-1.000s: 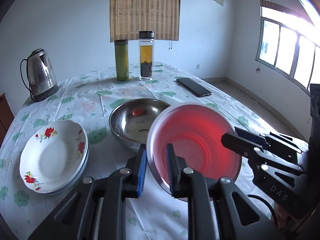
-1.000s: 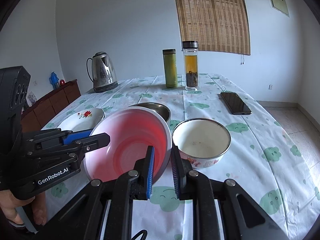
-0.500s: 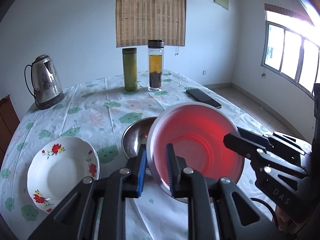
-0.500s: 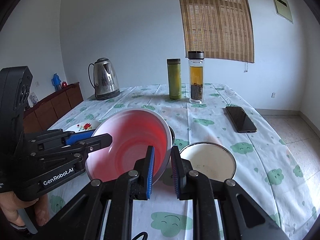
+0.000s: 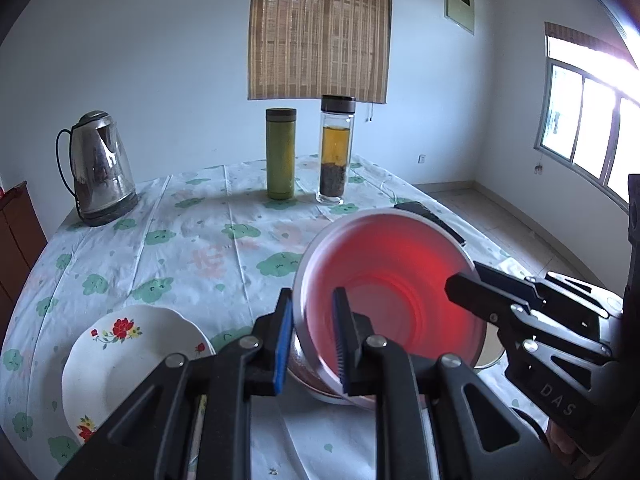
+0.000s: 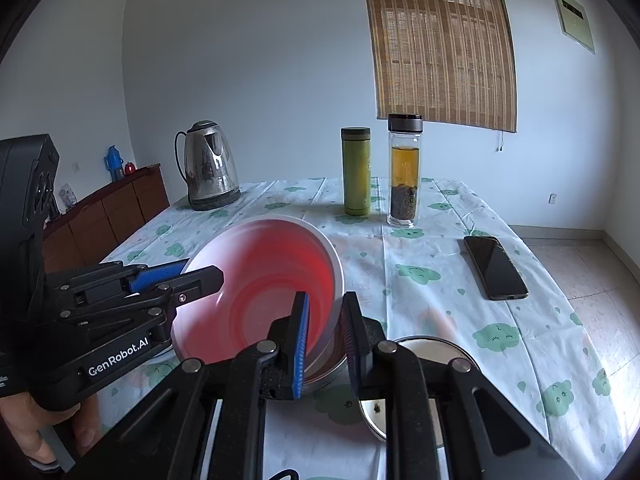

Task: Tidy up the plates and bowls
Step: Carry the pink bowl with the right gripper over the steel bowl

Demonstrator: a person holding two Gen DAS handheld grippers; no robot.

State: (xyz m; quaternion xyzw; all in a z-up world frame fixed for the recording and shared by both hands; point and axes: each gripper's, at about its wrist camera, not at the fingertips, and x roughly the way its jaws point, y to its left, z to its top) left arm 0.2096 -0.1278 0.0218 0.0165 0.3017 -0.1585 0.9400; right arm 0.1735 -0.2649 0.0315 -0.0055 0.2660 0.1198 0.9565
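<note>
A red plastic bowl with a white outside [image 5: 396,292] is held tilted in the air over the table by both grippers. My left gripper [image 5: 312,340] is shut on its left rim. My right gripper [image 6: 326,336] is shut on its right rim; the bowl also shows in the right wrist view [image 6: 272,292]. A steel bowl [image 6: 332,364] lies under it, mostly hidden. White flowered plates [image 5: 132,364] are stacked at the left. A white enamel bowl [image 6: 424,352] stands at the right, partly hidden behind my right gripper.
A steel kettle [image 5: 100,172] stands at the far left of the table. A green flask [image 5: 281,152] and a glass tea bottle [image 5: 336,152] stand at the back. A black phone [image 6: 496,268] lies at the right. A wooden cabinet [image 6: 108,204] stands left of the table.
Both grippers have lifted the red bowl higher and pulled it back. The steel bowl has slid out of view under it.
</note>
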